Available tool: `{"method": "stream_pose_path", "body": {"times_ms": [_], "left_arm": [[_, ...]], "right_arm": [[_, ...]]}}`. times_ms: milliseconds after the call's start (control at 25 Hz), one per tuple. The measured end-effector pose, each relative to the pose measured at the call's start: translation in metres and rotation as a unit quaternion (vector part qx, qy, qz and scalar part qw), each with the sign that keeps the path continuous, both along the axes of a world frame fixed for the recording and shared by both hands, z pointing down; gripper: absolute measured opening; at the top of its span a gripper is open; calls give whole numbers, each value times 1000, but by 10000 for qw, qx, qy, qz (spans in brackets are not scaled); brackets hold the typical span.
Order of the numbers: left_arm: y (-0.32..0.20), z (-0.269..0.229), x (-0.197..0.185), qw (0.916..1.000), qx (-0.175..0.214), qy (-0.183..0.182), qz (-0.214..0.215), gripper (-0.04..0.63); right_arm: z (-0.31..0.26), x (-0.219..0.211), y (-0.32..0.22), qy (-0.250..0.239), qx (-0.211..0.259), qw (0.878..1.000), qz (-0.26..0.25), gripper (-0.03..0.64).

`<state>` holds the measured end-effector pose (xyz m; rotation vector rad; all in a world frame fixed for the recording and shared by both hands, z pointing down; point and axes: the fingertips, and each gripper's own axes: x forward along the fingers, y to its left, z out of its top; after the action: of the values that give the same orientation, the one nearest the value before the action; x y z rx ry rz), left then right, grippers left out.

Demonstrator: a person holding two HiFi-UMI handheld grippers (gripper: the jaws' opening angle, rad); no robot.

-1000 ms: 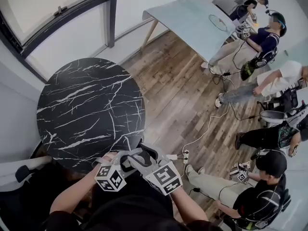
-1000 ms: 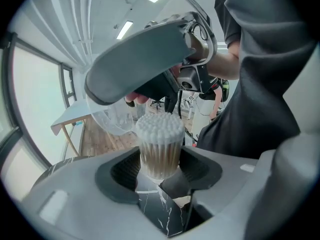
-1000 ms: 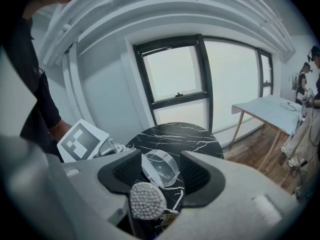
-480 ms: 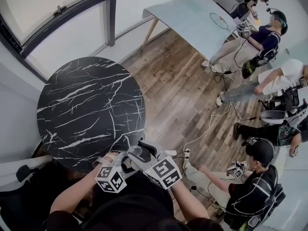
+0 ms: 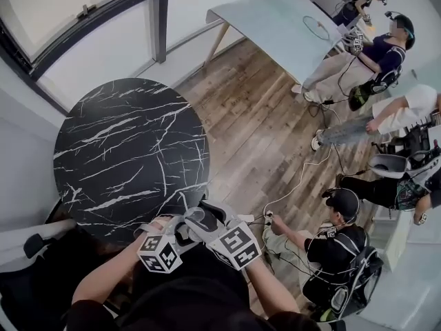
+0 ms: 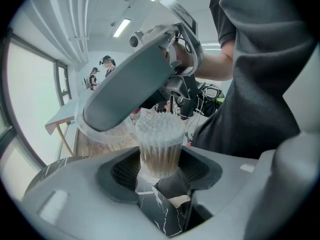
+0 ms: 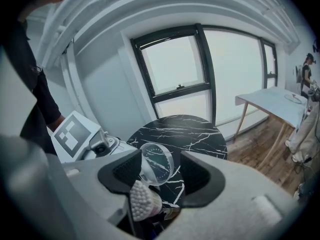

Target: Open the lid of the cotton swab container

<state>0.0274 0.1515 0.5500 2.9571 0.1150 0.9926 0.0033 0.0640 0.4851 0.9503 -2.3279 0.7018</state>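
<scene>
The clear cotton swab container, full of white-tipped swabs, is clamped upright between the left gripper fingers, over the black marbled counter edge. Its round transparent lid, already off, is pinched in the right gripper fingers just beside it. Only black-and-white square markers are seen on the cubes.

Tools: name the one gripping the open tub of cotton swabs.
The left tool: it clamps the clear plastic tub of white-tipped cotton swabs, while the right tool holds only the clear round lid.
</scene>
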Motion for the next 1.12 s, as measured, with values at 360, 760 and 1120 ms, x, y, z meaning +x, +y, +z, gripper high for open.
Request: {"method": "stream_pose_path", "body": {"times_ms": [360,760,1120], "left_arm": [[-9,4,1,9996,-183,16,-228,253],[-41,-6,-10,9954,-217,118,-927,253],[-79,-30,-21,9822,-66,251,-1861,253]], "right_arm": [[-18,7,0,-109,264,9995,107,241],[-45,44,-19,-290,923,9894,1082,116],[-54,75,-29,-529,1384,9650,2166,3]]}}
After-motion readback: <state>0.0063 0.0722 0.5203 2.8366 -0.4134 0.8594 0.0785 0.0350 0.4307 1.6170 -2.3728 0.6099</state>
